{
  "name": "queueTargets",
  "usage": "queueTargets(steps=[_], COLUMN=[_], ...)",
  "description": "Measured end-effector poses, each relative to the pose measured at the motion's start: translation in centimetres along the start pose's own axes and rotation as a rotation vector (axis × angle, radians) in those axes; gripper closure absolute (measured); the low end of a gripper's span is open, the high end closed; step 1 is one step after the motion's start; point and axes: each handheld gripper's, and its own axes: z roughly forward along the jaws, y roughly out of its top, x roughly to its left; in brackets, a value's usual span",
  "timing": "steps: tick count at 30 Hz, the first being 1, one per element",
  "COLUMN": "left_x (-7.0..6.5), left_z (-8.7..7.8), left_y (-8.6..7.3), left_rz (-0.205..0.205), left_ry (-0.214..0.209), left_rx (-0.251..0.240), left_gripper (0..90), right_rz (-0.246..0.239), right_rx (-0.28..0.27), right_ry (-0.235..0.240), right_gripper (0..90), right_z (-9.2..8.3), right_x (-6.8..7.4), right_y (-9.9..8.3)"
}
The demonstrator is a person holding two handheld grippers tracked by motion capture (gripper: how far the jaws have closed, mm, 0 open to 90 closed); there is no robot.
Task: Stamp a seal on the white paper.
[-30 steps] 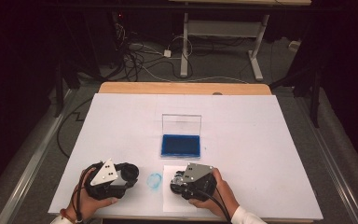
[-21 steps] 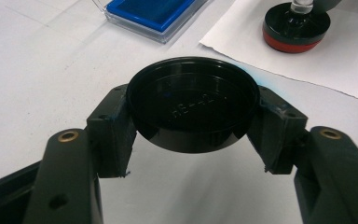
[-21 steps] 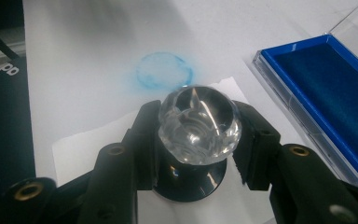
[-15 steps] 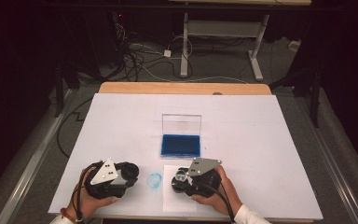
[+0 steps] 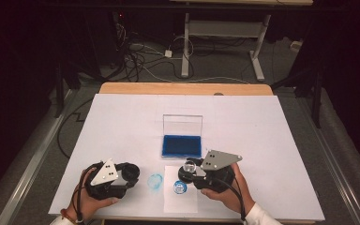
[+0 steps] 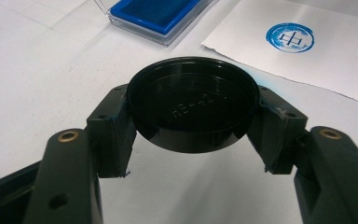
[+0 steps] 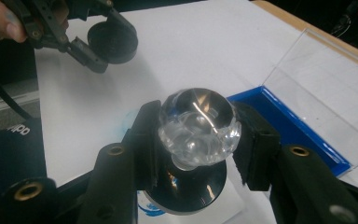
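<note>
My right gripper (image 5: pixel 193 168) (image 7: pixel 196 140) is shut on the clear knob of a round stamp (image 7: pixel 196 122), whose black base (image 7: pixel 191 189) hangs just above a small white paper (image 5: pixel 180 199). A round blue imprint (image 5: pixel 180 187) (image 6: pixel 290 37) lies on that paper below the stamp (image 5: pixel 191 165). My left gripper (image 5: pixel 129 173) (image 6: pixel 192 122) is shut on a black round cap (image 6: pixel 192 103) (image 5: pixel 130 170) and rests low at the front left. In the right gripper view the left gripper (image 7: pixel 103 49) and its cap (image 7: pixel 113 43) appear at the upper left.
An open ink pad case with a blue pad (image 5: pixel 182 146) (image 6: pixel 156 11) and an upright clear lid (image 5: pixel 183 125) (image 7: pixel 326 84) stands just behind the paper. A faint blue ring smudge (image 5: pixel 155 180) marks the white table cover (image 5: pixel 262 126) between the hands.
My right gripper has risen off the paper with the stamp, and the blue imprint beneath it has come into sight. The left gripper has stayed put.
</note>
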Motion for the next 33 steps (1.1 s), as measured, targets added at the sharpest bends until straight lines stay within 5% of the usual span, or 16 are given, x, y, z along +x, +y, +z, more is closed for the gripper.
queueTargets(steps=[33], left_x=[0.5], left_z=[0.5], left_y=[-0.3], left_rz=[0.002], left_ry=[-0.018], left_rx=[0.012], left_gripper=[36.7], right_rz=[0.005], right_rx=[-0.032], right_ry=[-0.054], right_gripper=[57.0], right_z=[-1.7], right_x=[-1.6], right_y=[0.6])
